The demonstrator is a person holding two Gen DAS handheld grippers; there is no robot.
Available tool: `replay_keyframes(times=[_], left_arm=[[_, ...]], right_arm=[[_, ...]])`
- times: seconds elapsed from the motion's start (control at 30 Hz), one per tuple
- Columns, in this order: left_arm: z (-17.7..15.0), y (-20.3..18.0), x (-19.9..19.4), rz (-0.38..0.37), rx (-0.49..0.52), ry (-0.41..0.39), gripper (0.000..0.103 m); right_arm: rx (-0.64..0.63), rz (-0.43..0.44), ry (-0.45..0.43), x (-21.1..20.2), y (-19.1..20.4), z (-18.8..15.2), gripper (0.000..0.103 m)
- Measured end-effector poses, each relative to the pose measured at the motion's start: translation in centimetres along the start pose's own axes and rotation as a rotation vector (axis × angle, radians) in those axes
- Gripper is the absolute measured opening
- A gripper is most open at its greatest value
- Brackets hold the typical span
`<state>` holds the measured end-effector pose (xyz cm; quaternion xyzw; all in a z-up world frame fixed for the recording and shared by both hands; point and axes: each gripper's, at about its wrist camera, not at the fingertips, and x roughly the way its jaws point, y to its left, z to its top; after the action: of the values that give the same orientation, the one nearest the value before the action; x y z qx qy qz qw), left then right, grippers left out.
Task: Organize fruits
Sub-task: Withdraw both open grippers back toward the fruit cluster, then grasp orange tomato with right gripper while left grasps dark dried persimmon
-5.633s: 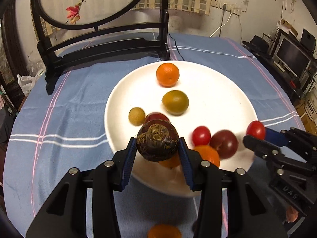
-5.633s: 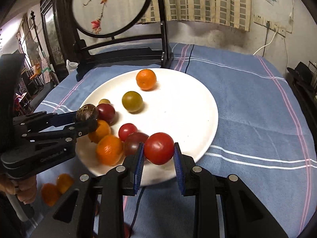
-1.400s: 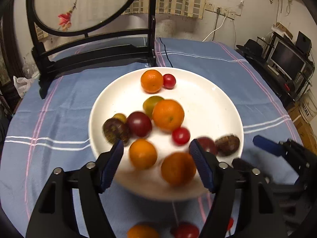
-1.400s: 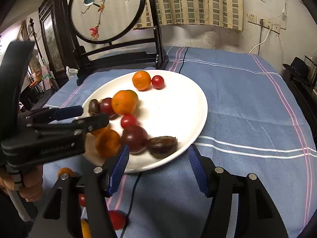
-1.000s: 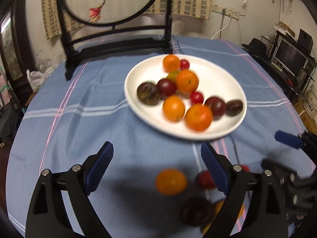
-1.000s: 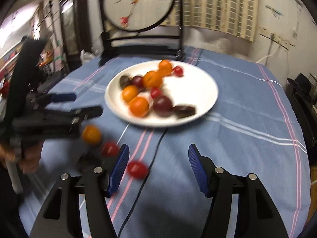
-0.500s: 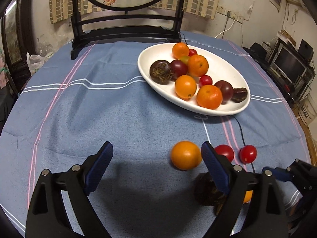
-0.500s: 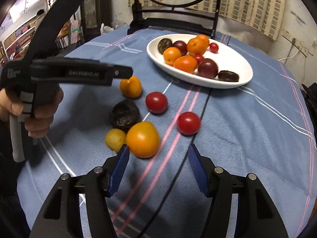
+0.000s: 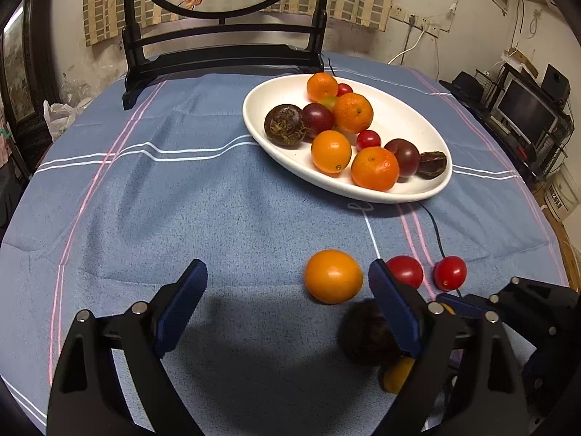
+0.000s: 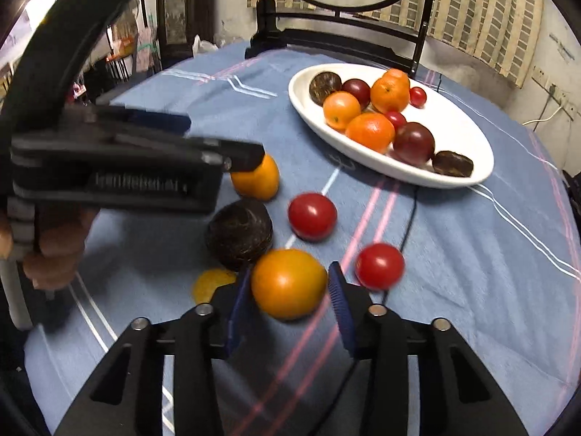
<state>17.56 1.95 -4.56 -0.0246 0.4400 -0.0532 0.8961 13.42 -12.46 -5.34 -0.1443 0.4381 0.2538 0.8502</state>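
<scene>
My right gripper [image 10: 288, 296], half open, brackets an orange fruit [image 10: 288, 283] at lower centre without clamping it, and my left gripper [image 9: 287, 303] gapes empty, so a glancing squeeze could roll it into the nearby tomato [image 10: 379, 266].

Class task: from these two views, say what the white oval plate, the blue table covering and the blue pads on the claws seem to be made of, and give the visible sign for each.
White oval plate: probably glazed ceramic; smooth, glossy, thick rim.
Blue table covering: woven cloth, matte; it creases and shows a fine weave with stripes.
Blue pads on the right claw: likely rubber or soft plastic; ridged, dull surface.
</scene>
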Motion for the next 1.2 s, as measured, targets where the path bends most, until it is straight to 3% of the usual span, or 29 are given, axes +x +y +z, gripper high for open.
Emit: replay_keyframes(times=[0.23, 0.4, 0.6, 0.83, 0.97, 1.2], left_arm=[[-0.2, -0.7, -0.7, -0.028, 0.024, -0.012, 0.088], [-0.7, -1.7, -1.1, -0.07, 0.057, -0.007, 0.088], [-2.4, -3.5, -1.5, -0.134, 0.101, 0.048, 0.087], [-3.5, -5.2, 0.7, -0.104, 0.126, 0.141, 0.064], [-3.2, -5.6, 0.6, -0.065, 0.122, 0.121, 0.044], [-2.8, -5.4, -1.1, -0.073, 0.118, 0.098, 0.043]], right_arm=[[0.099, 0.054, -0.034, -0.7, -2.2, -0.5, 0.041], [0.17, 0.079, -0.106, -2.7, -4.7, -0.6, 0.041], [0.222, 0.065, -0.152, -3.9, -6.4, -0.6, 0.041], [0.247, 0.065, -0.212, -5.5, -7.1, -0.8, 0.041], [0.244, 0.059, -0.212, -5.6, -7.0, -1.0, 0.041], [0.255, 0.051, -0.229, -5.8, -7.1, -1.3, 0.041]])
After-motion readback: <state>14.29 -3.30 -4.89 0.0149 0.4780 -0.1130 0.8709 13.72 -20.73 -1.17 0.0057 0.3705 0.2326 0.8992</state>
